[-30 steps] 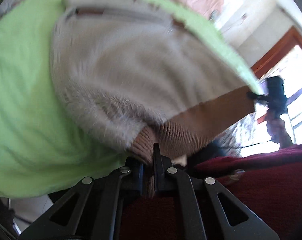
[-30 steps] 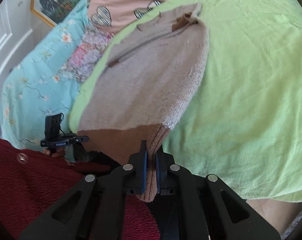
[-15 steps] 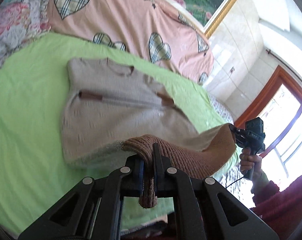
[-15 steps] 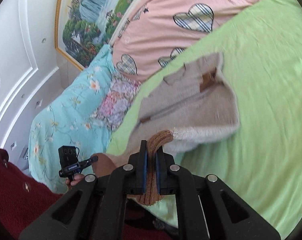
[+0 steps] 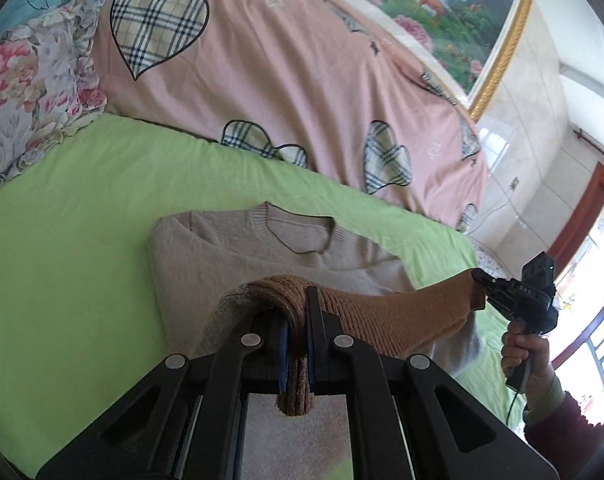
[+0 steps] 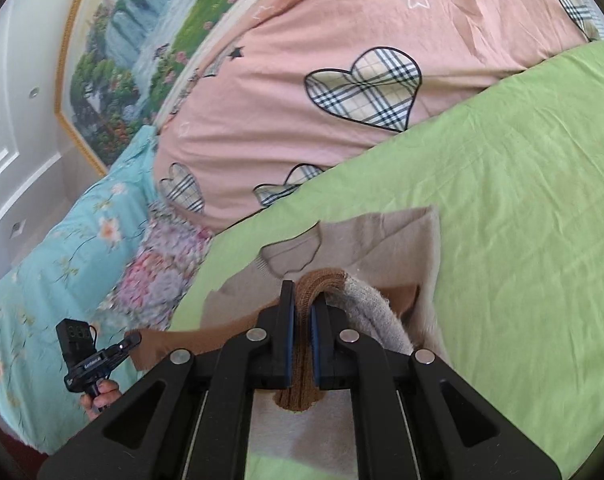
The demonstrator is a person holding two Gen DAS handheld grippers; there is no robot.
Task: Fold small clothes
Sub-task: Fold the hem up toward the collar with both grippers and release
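A small beige sweater (image 5: 238, 252) lies on the green sheet (image 5: 62, 240), neckline toward the pillows. Its brown ribbed hem (image 5: 386, 312) is lifted and stretched between both grippers, over the sweater's body. My left gripper (image 5: 298, 312) is shut on one hem corner. My right gripper (image 6: 302, 312) is shut on the other corner of the hem (image 6: 302, 360). The right gripper shows in the left wrist view (image 5: 490, 284), the left gripper in the right wrist view (image 6: 130, 340). The sweater's body (image 6: 386, 248) lies under the raised hem.
A pink quilt with plaid hearts (image 5: 286, 80) lies behind the sweater. A floral pillow (image 5: 26, 92) and a turquoise quilt (image 6: 62, 264) are at the left. The green sheet (image 6: 522, 200) spreads to the right. A framed painting (image 5: 462, 12) hangs on the wall.
Both grippers have carried the brown hem up and forward over the sweater toward the neckline; the lower half now doubles over the body. Both stayed shut.
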